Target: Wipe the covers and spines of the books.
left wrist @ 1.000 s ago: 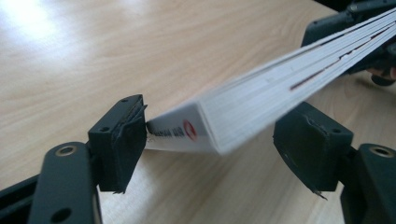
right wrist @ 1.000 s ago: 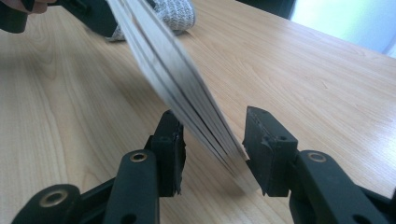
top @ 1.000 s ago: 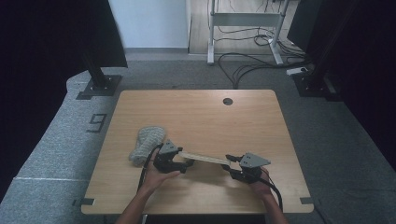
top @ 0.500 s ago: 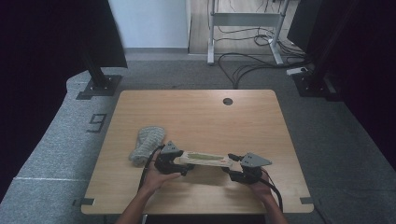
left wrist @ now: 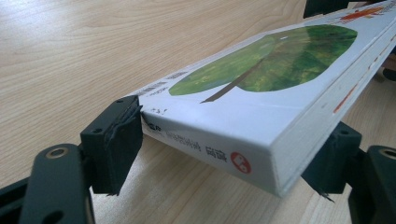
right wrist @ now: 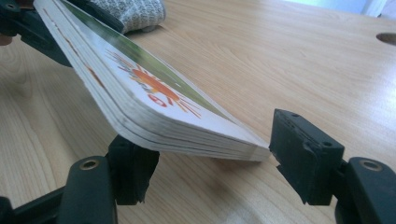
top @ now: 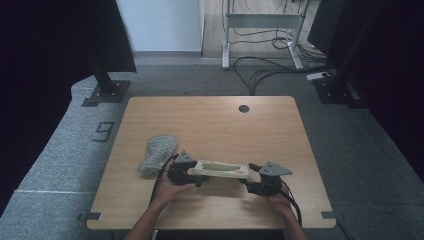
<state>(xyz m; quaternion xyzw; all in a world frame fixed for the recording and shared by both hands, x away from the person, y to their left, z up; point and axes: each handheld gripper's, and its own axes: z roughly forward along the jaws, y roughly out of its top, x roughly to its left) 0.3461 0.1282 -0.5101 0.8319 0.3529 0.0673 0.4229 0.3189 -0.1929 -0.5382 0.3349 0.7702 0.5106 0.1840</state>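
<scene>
A white board book (top: 220, 168) with a green leaf on its cover hangs just above the table's front part, held between both grippers. My left gripper (top: 182, 170) is shut on its spine end. In the left gripper view the book (left wrist: 261, 98) spans the gap between the two jaws, which press its sides. My right gripper (top: 260, 182) holds the other end. In the right gripper view the tilted book (right wrist: 154, 107) lies over the left jaw, and its corner touches the right jaw.
A grey knitted cloth (top: 157, 152) lies on the wooden table (top: 210, 120) just left of the left gripper, and it is also in the right gripper view (right wrist: 133, 14). A round cable hole (top: 243, 108) sits near the far edge.
Both hands stay about where they were. The book has tipped slightly, so more of its cover faces up.
</scene>
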